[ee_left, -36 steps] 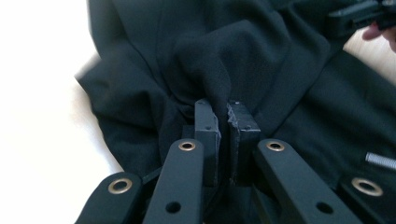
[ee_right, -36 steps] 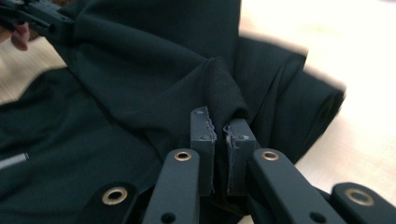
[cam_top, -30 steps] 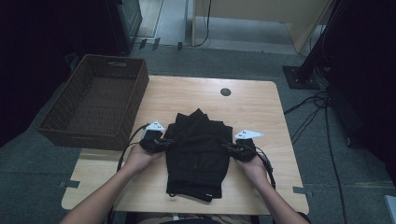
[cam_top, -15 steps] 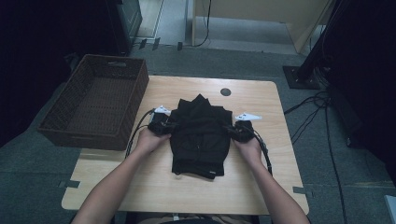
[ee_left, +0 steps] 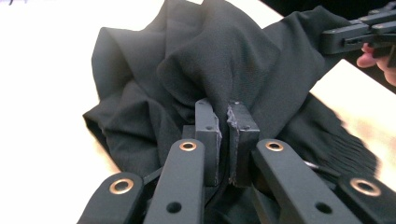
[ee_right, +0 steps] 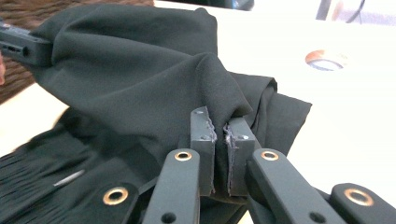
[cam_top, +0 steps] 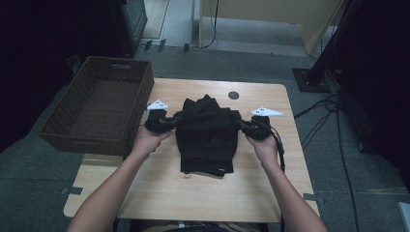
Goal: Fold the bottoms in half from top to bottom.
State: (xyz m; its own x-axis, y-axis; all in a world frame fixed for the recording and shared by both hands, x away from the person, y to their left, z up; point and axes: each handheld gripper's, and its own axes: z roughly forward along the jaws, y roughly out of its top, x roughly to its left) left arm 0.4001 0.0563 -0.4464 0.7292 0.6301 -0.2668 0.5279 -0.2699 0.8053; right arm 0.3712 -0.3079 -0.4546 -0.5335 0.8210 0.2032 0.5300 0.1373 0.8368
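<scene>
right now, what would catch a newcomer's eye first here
A black garment at the middle of the wooden table, pinched at each side by the left tongs and right tongs, both shut on the cloth. A dark wicker basket sits at the table's left edge.

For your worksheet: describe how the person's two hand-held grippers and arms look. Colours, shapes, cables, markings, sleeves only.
Each gripper, left gripper and right gripper, is black, topped by a pale three-cornered plate with small dark marks. A black cable trails from each. In the gripper views, the flat black linkage arms carry brass-ringed holes and end in blocky dark grey pads with frayed inner edges. The forearms are bare; no sleeves or gloves show.
</scene>
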